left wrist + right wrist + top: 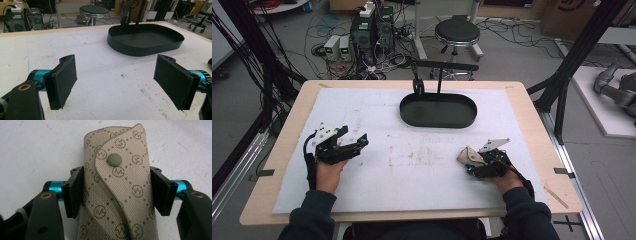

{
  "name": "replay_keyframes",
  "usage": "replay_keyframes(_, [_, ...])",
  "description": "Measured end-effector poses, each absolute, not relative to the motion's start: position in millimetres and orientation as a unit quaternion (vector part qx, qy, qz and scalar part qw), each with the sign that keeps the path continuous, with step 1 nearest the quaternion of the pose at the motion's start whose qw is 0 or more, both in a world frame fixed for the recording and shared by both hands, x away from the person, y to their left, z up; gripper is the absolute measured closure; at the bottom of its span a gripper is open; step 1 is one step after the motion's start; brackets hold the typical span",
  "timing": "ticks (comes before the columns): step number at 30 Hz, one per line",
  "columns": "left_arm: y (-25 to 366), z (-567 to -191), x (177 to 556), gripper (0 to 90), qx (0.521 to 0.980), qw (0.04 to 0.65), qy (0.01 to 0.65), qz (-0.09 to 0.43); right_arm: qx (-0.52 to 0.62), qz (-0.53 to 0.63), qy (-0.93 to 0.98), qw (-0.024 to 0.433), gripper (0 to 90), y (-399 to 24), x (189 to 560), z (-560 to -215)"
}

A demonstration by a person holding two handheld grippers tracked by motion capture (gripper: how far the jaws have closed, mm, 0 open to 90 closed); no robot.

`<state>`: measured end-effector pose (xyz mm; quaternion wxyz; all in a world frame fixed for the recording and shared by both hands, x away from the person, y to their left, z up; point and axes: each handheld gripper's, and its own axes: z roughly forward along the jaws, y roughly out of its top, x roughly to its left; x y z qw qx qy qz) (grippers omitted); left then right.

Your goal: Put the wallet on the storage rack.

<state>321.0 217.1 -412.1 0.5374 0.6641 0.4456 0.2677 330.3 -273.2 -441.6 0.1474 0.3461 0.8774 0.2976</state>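
Patterned pouch clamped at the near right of the table

The pouch (117, 192) is gripped across its width by the right gripper (117, 195), presumably for lifting; the left gripper (117, 82) is held spread and empty, while the black tray (438, 110) waits farther back, likely as destination.
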Motion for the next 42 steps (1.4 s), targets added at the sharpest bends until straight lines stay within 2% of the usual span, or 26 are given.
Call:
replay_keyframes(10, [217.2,-413.0,320.8,18.2,0.667,0.532,0.448,0.267,0.348,0.311,0.873,0.141,40.0,-274.6,334.6,-436.7])
replay_keyframes(18, [218.8,-414.9,319.4,18.6,0.664,0.534,0.451,0.267,0.340,0.356,0.852,0.177,40.1,-271.1,348.1,-418.2])
replay_keyframes(31, [219.1,-414.5,319.1,18.6,0.665,0.534,0.447,0.271,0.332,0.392,0.835,0.197,40.0,-233.4,416.1,-393.0])
replay_keyframes(42, [220.8,-414.5,319.1,18.6,0.664,0.535,0.446,0.271,0.375,0.373,0.823,0.209,39.4,-206.2,478.5,-398.4])
